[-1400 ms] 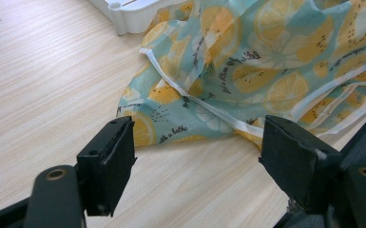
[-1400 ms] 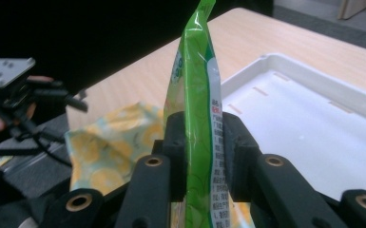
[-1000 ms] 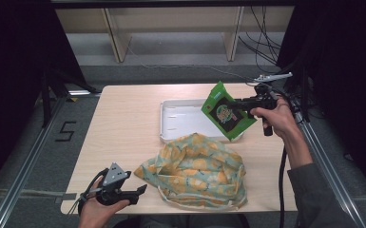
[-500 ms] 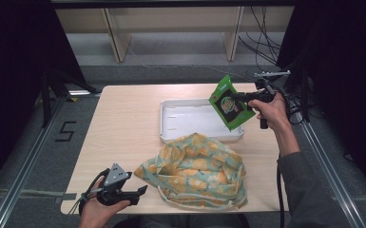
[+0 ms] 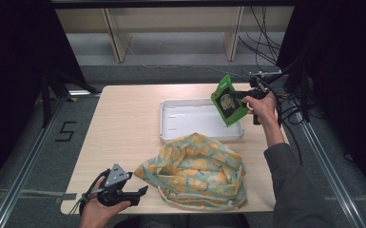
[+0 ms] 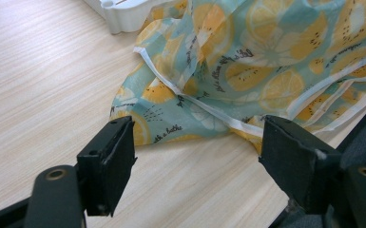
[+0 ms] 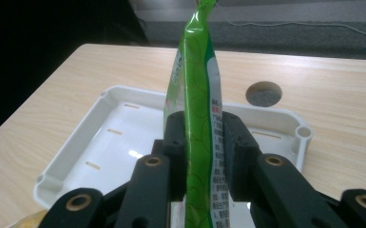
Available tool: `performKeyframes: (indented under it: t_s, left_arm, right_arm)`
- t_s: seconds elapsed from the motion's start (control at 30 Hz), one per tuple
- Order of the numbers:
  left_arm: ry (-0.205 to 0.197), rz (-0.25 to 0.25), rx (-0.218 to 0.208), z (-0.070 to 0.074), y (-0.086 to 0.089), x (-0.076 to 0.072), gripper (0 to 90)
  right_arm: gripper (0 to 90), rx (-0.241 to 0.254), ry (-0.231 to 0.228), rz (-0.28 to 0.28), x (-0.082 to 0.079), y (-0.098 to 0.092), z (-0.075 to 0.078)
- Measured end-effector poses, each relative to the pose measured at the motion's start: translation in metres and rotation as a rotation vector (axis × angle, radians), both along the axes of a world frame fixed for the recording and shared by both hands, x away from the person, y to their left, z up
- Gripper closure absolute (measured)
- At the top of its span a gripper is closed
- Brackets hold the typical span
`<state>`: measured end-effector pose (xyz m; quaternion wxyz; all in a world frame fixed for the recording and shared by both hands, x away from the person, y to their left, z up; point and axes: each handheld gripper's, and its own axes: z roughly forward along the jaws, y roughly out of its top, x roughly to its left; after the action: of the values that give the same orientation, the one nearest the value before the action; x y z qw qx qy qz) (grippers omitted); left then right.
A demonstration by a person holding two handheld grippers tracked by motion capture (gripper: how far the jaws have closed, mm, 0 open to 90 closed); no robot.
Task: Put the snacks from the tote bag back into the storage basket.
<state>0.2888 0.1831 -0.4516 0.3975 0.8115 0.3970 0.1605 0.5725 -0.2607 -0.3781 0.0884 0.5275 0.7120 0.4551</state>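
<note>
Right claw clamps green pouch upright, long axis tilted.

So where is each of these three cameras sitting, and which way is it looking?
High view: above the person's side, looking forward and down on the table; both forearms, left gripper and right gripper show.
Left gripper view: rides that gripper, looking between its open jaws at the lemon-print cloth.
Right gripper view: rides that gripper, looking along jaws clamped on the green packet above the white tray.
Shared: all three show the tray.
</note>
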Motion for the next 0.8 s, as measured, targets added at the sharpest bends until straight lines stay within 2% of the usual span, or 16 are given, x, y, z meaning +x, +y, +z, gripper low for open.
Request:
performKeyframes:
  t_s: [0.03,0.07,0.13,0.23,0.27,0.3,0.37,0.4,0.5,0.53,0.6,0.73,0.77,0.8]
  left_arm:
    - [0.001,0.003,-0.002,0.0,0.0,0.0,26.7]
    - [-0.001,0.004,-0.001,-0.001,0.0,0.0,26.7]
    - [-0.001,0.003,0.001,-0.001,0.0,0.0,26.7]
    - [0.001,-0.001,0.002,-0.001,-0.002,-0.001,26.7]
    - [0.001,-0.001,0.002,-0.001,-0.002,-0.001,26.7]
    - [-0.008,-0.012,0.011,0.0,-0.001,0.0,26.7]
    - [-0.008,-0.012,0.011,0.0,-0.001,0.0,26.7]
    - [-0.009,-0.011,0.011,0.0,-0.001,0.0,26.7]
    - [-0.008,-0.012,0.012,0.0,-0.001,0.0,26.7]
    - [-0.01,-0.011,0.005,0.0,-0.001,0.0,26.7]
    - [-0.011,-0.012,0.006,0.0,-0.002,-0.001,26.7]
    - [-0.008,-0.013,0.007,0.001,-0.002,-0.001,26.7]
    - [-0.008,-0.015,0.009,0.001,-0.002,-0.001,26.7]
    - [-0.014,-0.011,0.009,0.001,-0.002,-0.001,26.7]
  right_arm:
    - [75.0,-0.001,0.003,-0.005,0.002,0.0,-0.002]
    - [75.0,-0.018,-0.018,-0.005,0.006,-0.001,-0.004]
    - [75.0,-0.009,-0.001,-0.023,0.007,0.0,-0.005]
    - [75.0,-0.049,-0.016,-0.043,0.019,-0.002,-0.011]
    - [75.0,-0.049,-0.016,-0.043,0.019,-0.002,-0.011]
    - [75.0,-0.035,0.005,-0.055,0.02,0.0,-0.012]
    - [75.0,-0.045,-0.006,-0.063,0.024,-0.001,-0.015]
    - [74.9,-0.037,0.016,-0.073,0.026,0.001,-0.018]
    - [74.9,-0.03,0.026,-0.089,0.028,0.002,-0.02]
    - [75.0,-0.062,-0.006,-0.073,0.032,0.0,-0.023]
    - [74.9,-0.041,0.031,-0.097,0.036,0.003,-0.027]
    - [74.9,-0.039,0.031,-0.104,0.04,0.006,-0.031]
    - [74.9,-0.054,0.014,-0.087,0.044,0.005,-0.035]
    - [74.9,-0.029,0.062,-0.116,0.042,0.008,-0.035]
